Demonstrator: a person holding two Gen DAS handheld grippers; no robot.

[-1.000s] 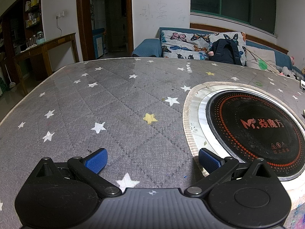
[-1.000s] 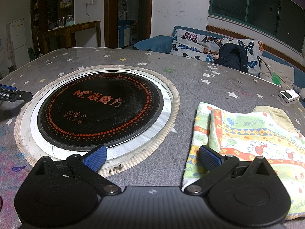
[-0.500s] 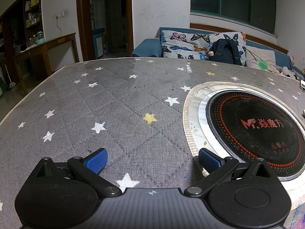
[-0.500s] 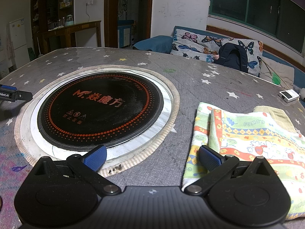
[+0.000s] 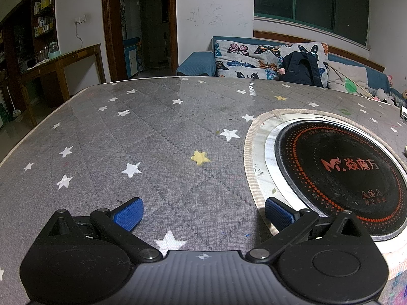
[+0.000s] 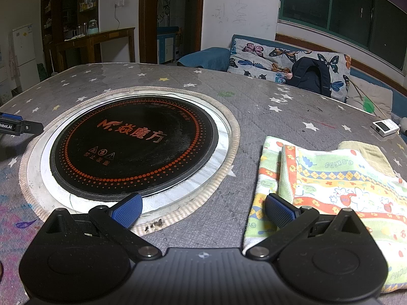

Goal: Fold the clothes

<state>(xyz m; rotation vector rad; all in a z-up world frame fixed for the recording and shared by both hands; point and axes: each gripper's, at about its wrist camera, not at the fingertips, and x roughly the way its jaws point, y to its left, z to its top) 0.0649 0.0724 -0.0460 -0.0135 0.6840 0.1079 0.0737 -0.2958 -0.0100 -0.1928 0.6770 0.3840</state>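
— Grippers first: what are they doing?

— Left gripper (image 5: pixel 202 212) sits low in its frame, blue fingers spread wide over the grey star cloth (image 5: pixel 152 152), gripping nothing. Right gripper (image 6: pixel 203 209) is spread wide too, empty.

— Where's the thing to fold?

— Folded colourful cloth (image 6: pixel 330 178) lies flat at the lower right of the right view (beside the round black cooker (image 6: pixel 134 145)). One blue finger (image 6: pixel 278 212) is over its near edge.

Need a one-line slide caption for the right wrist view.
Open right gripper poised between the round cooktop and a patterned cloth lying on the star-print table.
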